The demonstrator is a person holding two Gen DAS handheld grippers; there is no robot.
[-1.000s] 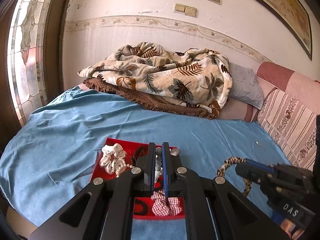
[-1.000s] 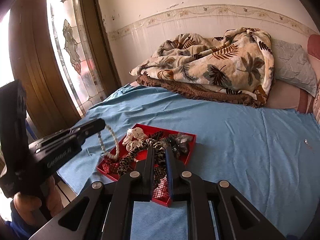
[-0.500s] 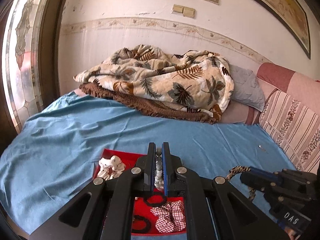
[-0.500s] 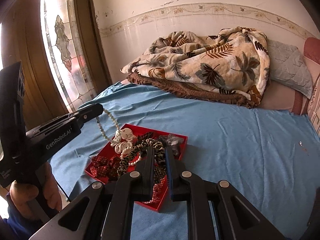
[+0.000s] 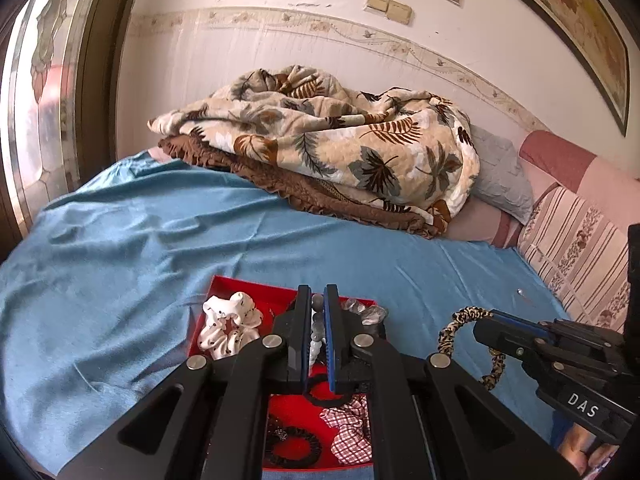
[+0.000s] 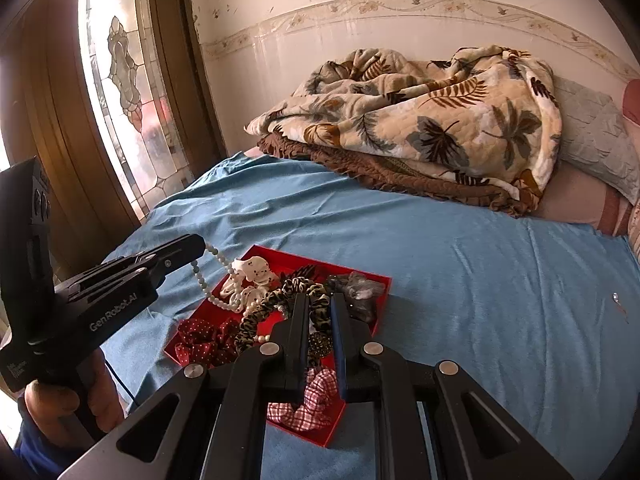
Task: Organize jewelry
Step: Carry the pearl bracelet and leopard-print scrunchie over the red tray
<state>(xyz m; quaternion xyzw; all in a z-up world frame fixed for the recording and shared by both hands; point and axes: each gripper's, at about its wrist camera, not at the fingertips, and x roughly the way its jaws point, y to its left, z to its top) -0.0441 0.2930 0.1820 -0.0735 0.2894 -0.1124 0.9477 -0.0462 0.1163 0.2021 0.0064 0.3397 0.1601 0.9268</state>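
Observation:
A red tray [image 5: 224, 286] [image 6: 376, 280] lies on the blue bed sheet, holding a white scrunchie [image 5: 228, 326] [image 6: 256, 272], a red dotted scrunchie [image 6: 204, 342], a checked scrunchie [image 5: 348, 432] [image 6: 308, 404] and a black hair tie [image 5: 294, 446]. My left gripper [image 5: 317, 300] [image 6: 202, 246] is shut on a pale bead necklace [image 5: 316, 328] [image 6: 210, 284] that hangs over the tray's left part. My right gripper [image 6: 320, 300] [image 5: 478, 326] is shut on a leopard-print hair band [image 6: 280, 304] [image 5: 452, 328], lifted over the tray's right side.
A folded leaf-print quilt [image 5: 340, 140] on a brown blanket lies at the back of the bed. Pillows [image 5: 576, 236] line the right side. A stained-glass door [image 6: 124, 92] stands left of the bed. A small item [image 6: 616, 298] lies on the sheet at right.
Both grippers have risen and drawn back from the tray, the left with the bead necklace, the right with the leopard band. Neither grip changed.

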